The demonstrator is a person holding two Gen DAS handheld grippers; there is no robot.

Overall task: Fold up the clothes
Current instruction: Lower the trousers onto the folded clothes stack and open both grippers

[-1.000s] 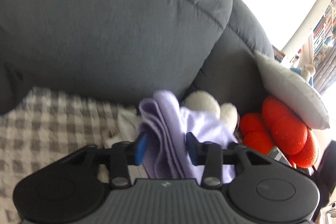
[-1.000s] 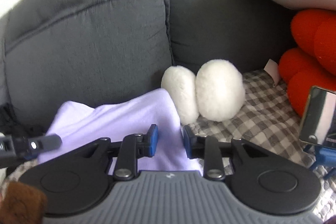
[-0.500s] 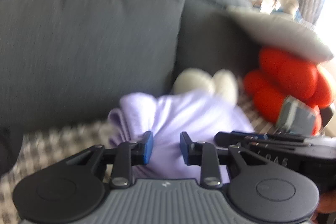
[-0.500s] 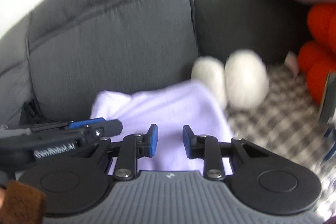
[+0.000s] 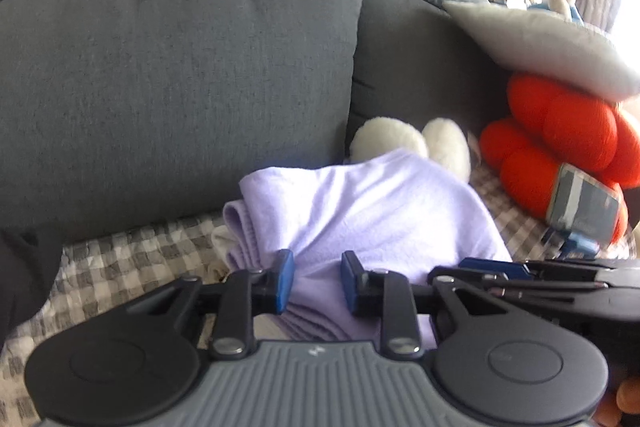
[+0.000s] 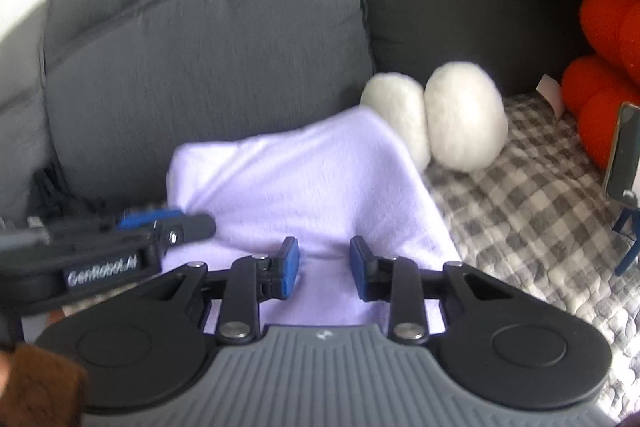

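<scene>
A folded lilac cloth (image 5: 380,203) (image 6: 296,179) lies on the checked sofa cover (image 6: 520,211), its far corner against a white plush (image 6: 464,123). My left gripper (image 5: 317,281) is at the cloth's near left edge, jaws narrow and shut on the stacked folds bunched between the pads. My right gripper (image 6: 325,273) is over the near right edge. Its jaws are opening, and the cloth lies smooth between the pads without being pinched. Each gripper shows in the other's view: the right gripper (image 5: 492,267) and the left gripper (image 6: 172,225).
Grey sofa back cushions (image 5: 180,87) rise right behind the cloth. To the right are an orange plush (image 5: 560,135) under a grey pillow (image 5: 540,43), and a phone on a blue stand (image 5: 584,203). A brown sleeve (image 6: 36,383) shows at the lower left.
The left gripper rolled level and its jaws narrowed onto the cloth's folds. Both grippers drew side by side, each entering the other's view. The right jaws have spread slightly.
</scene>
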